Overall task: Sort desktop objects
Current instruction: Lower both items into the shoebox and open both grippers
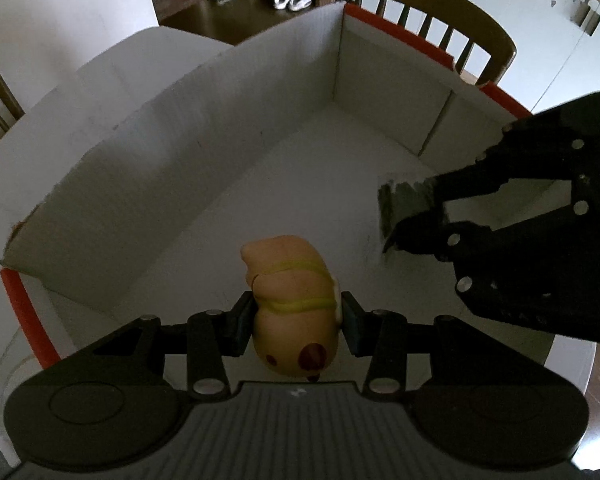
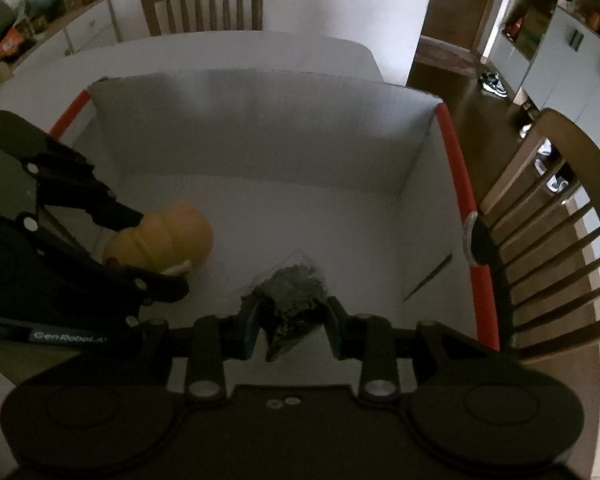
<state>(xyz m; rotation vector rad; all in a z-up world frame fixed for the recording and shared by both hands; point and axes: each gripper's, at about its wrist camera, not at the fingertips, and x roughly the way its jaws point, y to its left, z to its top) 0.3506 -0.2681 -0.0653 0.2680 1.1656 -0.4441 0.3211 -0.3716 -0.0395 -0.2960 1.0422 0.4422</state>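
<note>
Left tongs (image 1: 297, 322) clench a tan soft toy (image 1: 292, 300) with yellow bands, held over the floor of the open white box (image 1: 204, 168). Right tongs (image 2: 292, 322), at 3 o'clock of the left, grip a dark crinkled packet (image 2: 294, 296) inside the same red-edged box on the worktop (image 2: 260, 46).

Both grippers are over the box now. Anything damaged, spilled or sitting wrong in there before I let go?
Nothing stands out. The white box is bare inside, walls upright. The left gripper holds the tan toy squarely; the right gripper holds the dark crinkly packet, nothing spilling.
</note>
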